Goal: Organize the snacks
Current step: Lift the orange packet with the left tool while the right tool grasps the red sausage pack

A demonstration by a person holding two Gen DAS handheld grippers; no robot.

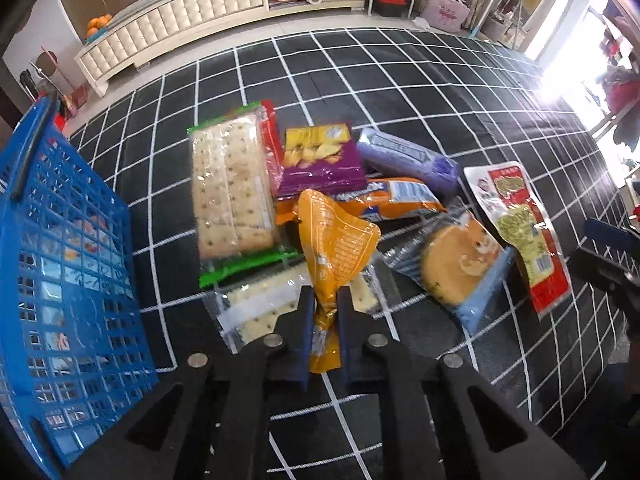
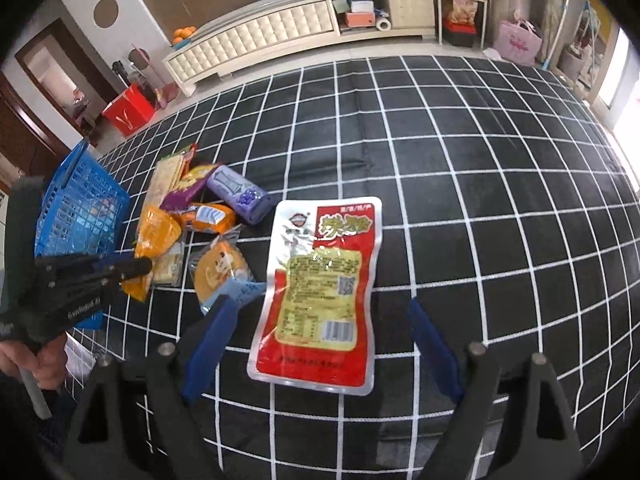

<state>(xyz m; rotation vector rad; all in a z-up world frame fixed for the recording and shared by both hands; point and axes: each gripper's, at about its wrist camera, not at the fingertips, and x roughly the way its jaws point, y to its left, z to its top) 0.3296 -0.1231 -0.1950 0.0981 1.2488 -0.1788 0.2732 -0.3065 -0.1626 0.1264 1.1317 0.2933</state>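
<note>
My left gripper (image 1: 325, 300) is shut on the end of an orange snack packet (image 1: 336, 240), lifted slightly over the pile; the right wrist view shows the same left gripper (image 2: 140, 268) and orange packet (image 2: 154, 236). A blue basket (image 1: 60, 280) stands just left of it. In the pile lie a green-edged cracker pack (image 1: 228, 192), a purple chip bag (image 1: 320, 160), a lilac roll (image 1: 408, 160) and a round cake in a blue wrapper (image 1: 460, 264). My right gripper (image 2: 324, 316) is open, its fingers on either side of a red and white pouch (image 2: 324, 288) lying flat.
A black cloth with a white grid (image 2: 480, 160) covers the surface. A second cracker pack (image 1: 256, 308) lies under the orange packet, an orange wrapped snack (image 1: 400, 196) behind it. The basket (image 2: 76, 208) holds some packets. A cream cabinet (image 1: 180, 24) and a red box (image 2: 128, 112) stand beyond the cloth.
</note>
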